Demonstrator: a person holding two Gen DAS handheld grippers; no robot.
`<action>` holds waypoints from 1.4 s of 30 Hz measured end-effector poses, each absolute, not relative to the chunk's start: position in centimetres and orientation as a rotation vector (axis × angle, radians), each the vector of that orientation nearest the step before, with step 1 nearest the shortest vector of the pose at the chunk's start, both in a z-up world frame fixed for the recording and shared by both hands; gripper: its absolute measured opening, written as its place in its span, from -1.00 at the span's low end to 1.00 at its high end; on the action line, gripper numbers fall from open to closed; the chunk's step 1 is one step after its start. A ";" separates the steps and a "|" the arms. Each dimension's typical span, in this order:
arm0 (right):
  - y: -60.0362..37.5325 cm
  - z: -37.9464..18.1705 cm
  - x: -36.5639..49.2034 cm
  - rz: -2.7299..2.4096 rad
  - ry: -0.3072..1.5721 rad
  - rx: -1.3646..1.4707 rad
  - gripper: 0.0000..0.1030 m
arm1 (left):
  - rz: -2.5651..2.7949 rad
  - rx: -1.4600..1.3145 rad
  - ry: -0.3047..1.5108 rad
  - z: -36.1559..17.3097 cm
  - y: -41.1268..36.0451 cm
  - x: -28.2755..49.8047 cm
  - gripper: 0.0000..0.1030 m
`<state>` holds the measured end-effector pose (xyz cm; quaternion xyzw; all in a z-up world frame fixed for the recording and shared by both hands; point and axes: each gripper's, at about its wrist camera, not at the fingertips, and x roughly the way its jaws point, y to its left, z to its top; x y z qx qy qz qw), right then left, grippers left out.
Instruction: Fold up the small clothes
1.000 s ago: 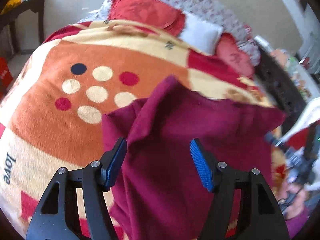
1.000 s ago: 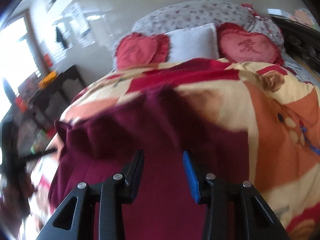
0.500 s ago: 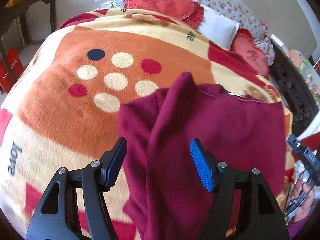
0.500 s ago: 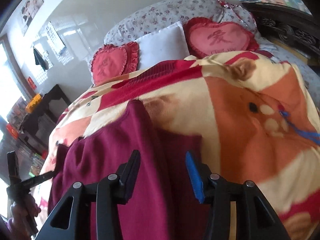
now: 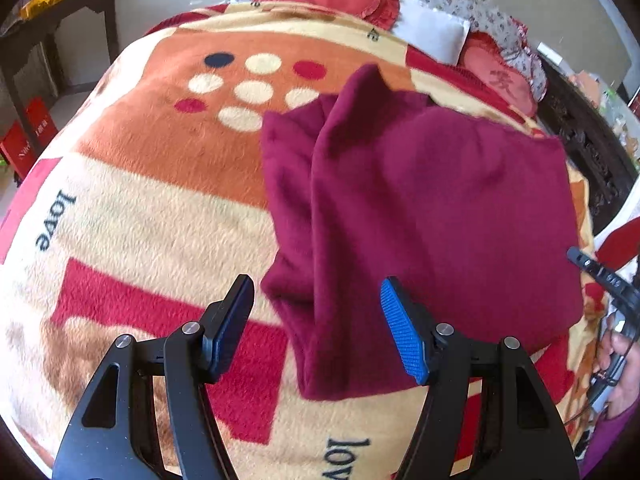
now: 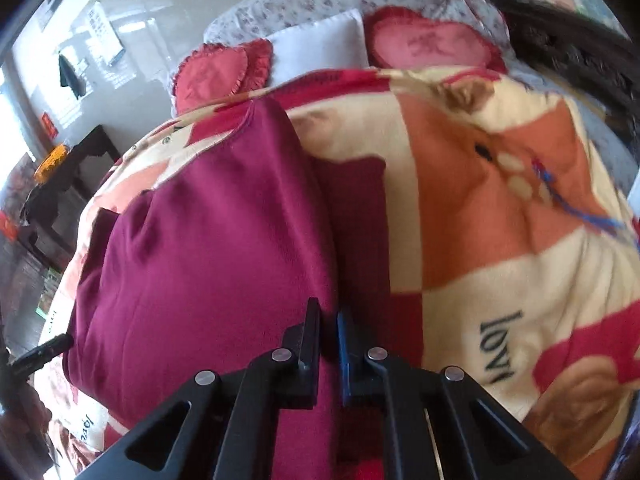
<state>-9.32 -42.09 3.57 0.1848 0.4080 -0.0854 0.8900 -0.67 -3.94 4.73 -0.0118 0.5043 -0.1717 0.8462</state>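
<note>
Right claw (image 6: pixel 328 334) first: its jaws have just snapped together, and a ridge of the maroon garment (image 6: pixel 208 248) runs up between them, so it looks pinched on the fabric at the near hem, though the cloth right at the pads is hard to make out. Over to the left claw (image 5: pixel 316 328): jaws spread wide, hovering above the garment's near left corner, blue pad (image 5: pixel 400 336) clear of the cloth, nothing gripped. Outward from there, the garment (image 5: pixel 420 216) lies on the patterned blanket (image 5: pixel 140 208) of the bed, a raised fold running from the claws toward twelve o'clock, a narrower flap at its nine o'clock side and the broad panel spreading toward three o'clock. By my reading the fold is under way but not finished: the piece is doubled somewhat and still bulky, with the edges not squared. Farther out at twelve o'clock, heart cushions (image 6: pixel 432 44) and a white pillow (image 6: pixel 320 44) sit at the headboard. No basket, box or other container shows anywhere in either view.
</note>
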 end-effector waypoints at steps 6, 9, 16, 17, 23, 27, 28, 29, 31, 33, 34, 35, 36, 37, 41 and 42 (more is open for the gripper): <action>-41.6 5.5 -12.4 -0.134 0.762 0.468 0.23 | -0.366 -0.024 1.062 4.1 -3.6 -1.9 0.28; -40.6 4.7 -13.2 -0.123 0.809 0.425 0.22 | -0.367 -0.026 1.062 4.0 -3.7 -2.2 0.28; -39.9 2.7 -13.3 -0.132 0.870 0.389 -0.81 | -0.368 -0.014 1.063 4.1 -3.8 -2.7 0.28; -40.0 3.1 -13.7 -0.135 0.852 0.385 -0.85 | -0.367 -0.013 1.062 4.1 -3.8 -2.8 0.28; -40.7 2.1 -14.2 -0.183 0.888 0.399 -0.85 | -0.357 -0.036 1.082 3.5 -3.4 -2.8 0.28; -40.6 3.1 -14.7 -0.191 0.855 0.416 -0.85 | -0.358 -0.036 1.079 3.6 -3.3 -3.0 0.28; -40.6 3.4 -14.8 -0.196 0.849 0.430 -0.78 | -0.359 -0.035 1.079 3.6 -3.2 -3.1 0.28; -40.7 3.7 -15.0 -0.200 0.845 0.441 -0.74 | -0.359 -0.035 1.078 3.6 -3.2 -3.1 0.28; -40.3 4.4 -15.2 -0.195 0.837 0.435 -0.49 | -0.359 -0.042 1.080 3.5 -3.2 -3.2 0.28; -39.4 5.0 -15.2 -0.184 0.828 0.408 -0.28 | -0.359 -0.054 1.085 3.4 -3.1 -3.1 0.28; -38.9 5.3 -15.2 -0.180 0.823 0.393 -0.27 | -0.359 -0.059 1.087 3.4 -3.1 -3.1 0.28; -38.4 5.7 -15.1 -0.167 0.820 0.378 -0.27 | -0.359 -0.065 1.089 3.3 -3.0 -3.1 0.28; -38.0 5.9 -14.9 -0.153 0.818 0.369 -0.27 | -0.360 -0.072 1.091 3.3 -3.0 -3.1 0.28; -37.3 6.2 -14.6 -0.128 0.813 0.357 -0.27 | -0.360 -0.079 1.094 3.2 -2.9 -3.1 0.29; -35.2 6.3 -12.8 -0.067 0.828 0.307 -0.27 | -0.364 -0.099 1.103 2.9 -2.6 -3.2 0.29; -34.7 6.2 -12.5 -0.056 0.834 0.295 -0.27 | -0.366 -0.101 1.104 2.9 -2.5 -3.2 0.29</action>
